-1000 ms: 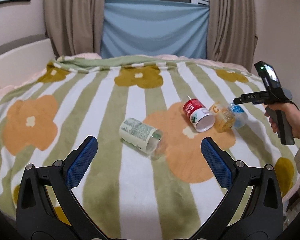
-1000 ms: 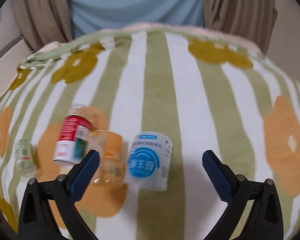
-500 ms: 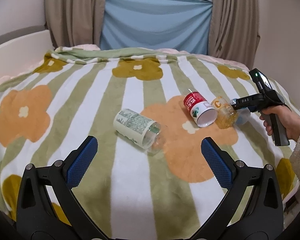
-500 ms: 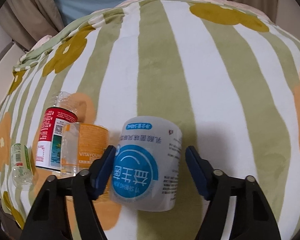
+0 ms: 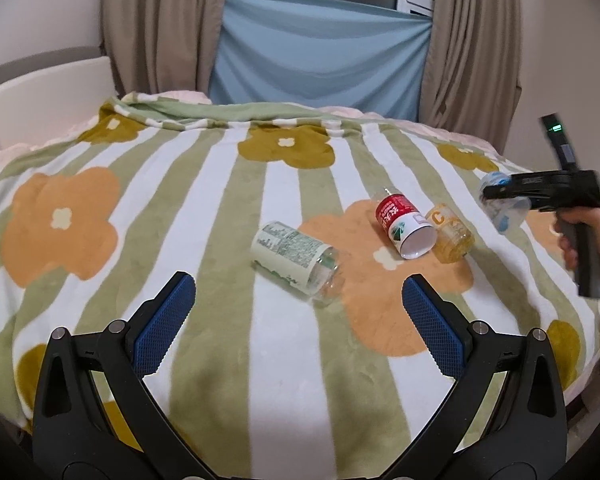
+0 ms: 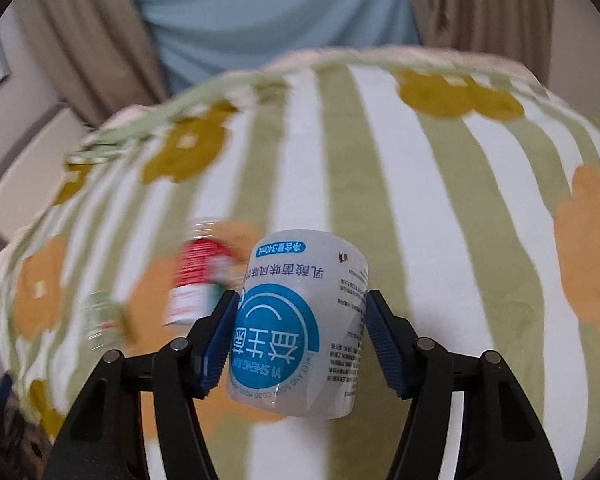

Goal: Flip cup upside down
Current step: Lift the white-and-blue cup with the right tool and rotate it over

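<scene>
Right tool [image 6: 300,340] was clamped on the blue-label cup [image 6: 300,332], both blue pads pressed on its sides around mid-height. Cup was lifted clear of the bed, over the blanket [image 6: 440,240] toward the bed's right edge; in the left wrist view it hung in the tool [image 5: 500,194] above the fabric, right of the other cups. Label text read inverted in the right wrist view (can't tell from that alone which end is the mouth, neither end shows clearly).

Left tool [image 5: 296,328] was spread wide, nothing between the pads, hovering over the near edge of the bed. Not involved.

Step in hand, as I judged it: pick done, cup in the air, flip and placement not yet done.

Next move would call for a wrist roll to bring the rim to face down, then a level set-down on a bare stretch of blanket. Blanket is soft plush, so a tilted release would likely tip it.

Further out: red-label cup [image 5: 406,226] and orange-label cup [image 5: 450,234] lay on their sides, touching, mid-bed right of centre. Green-label cup [image 5: 296,262] lay on its side near the bed's middle, apart from those two. Set-down should stay right of the orange one.
</scene>
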A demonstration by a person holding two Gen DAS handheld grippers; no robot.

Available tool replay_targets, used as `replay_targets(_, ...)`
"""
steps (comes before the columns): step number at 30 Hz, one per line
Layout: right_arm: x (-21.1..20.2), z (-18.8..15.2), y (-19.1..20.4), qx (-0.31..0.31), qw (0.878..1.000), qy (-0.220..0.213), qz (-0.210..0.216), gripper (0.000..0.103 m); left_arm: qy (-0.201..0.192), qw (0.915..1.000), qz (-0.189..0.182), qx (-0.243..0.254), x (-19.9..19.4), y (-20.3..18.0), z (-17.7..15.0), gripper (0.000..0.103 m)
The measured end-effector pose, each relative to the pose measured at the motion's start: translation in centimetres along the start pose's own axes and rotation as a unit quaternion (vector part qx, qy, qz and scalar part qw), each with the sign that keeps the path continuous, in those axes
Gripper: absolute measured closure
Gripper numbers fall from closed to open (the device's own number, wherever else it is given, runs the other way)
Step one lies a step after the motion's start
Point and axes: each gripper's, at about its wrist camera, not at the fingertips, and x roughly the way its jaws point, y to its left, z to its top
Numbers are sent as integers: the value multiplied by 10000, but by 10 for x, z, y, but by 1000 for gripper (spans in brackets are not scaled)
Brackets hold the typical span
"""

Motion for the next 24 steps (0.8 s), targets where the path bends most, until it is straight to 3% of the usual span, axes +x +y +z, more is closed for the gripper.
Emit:
replay_targets(2,-21,-17,27,-138,9995,-121,267,44,35,10000,-49,-42,-4,6,-1,0)
replay_targets(4,-30,-36,53,-283,9991,-154,277,44,79,9999,-79,-66,-10,12,-2,0)
replay_targets(9,-14,-84,106,-380,9984,97,402,44,106,9998,-120,-126,-21,23,-9,0)
replay_targets(13,7,-114,119,81,9986,411,316,44,223,9993,-141,-282,-25,31,-13,0)
replay_targets(19,30,-138,116,1149,9926,360,141,44,283,9983,-301,-415,-28,37,-17,0)
replay_targets(24,43,-145,112,1333,9899,483,-11,44,309,9979,-330,-474,-31,44,-21,0)
